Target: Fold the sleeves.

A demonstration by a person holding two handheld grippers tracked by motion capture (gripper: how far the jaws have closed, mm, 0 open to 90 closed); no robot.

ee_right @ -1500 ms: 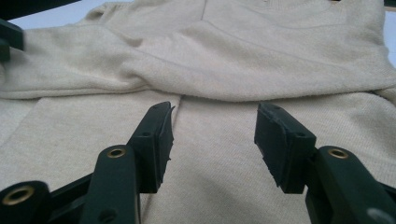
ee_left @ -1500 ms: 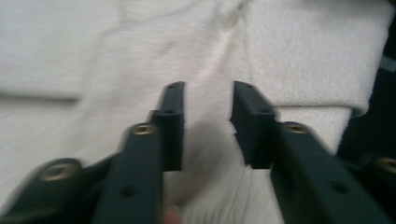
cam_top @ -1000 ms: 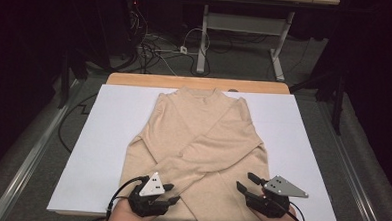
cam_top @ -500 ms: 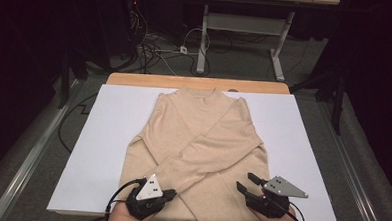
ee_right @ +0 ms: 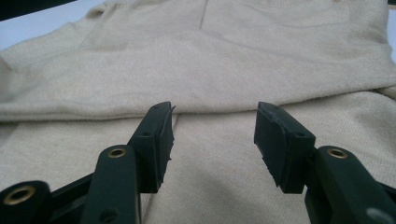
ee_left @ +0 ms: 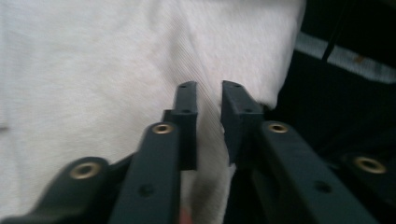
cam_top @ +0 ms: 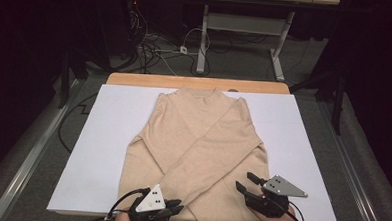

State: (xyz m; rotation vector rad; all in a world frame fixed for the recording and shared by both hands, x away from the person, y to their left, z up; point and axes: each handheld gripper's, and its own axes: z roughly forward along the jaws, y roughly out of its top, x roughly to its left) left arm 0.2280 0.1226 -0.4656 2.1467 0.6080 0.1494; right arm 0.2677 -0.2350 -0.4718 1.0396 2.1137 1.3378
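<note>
1. Sweater (cam_top: 197,155) flat on the sheet (cam_top: 107,151), collar at the far end, hem at the near edge.
2. Sleeves folded across the front, crossing over each other.
3. Sheet on the bench (cam_top: 135,80), a strip of bench bare behind it.
4. Left tool (cam_top: 172,207) at the near left hem.
5. Right tool (cam_top: 246,182) over the near right hem.
6. Cables (cam_top: 151,48) on the floor behind the bench.

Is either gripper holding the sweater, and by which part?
Nothing is held. The left gripper jaws, just opening, and the right gripper stand open over the sweater hem.
</note>
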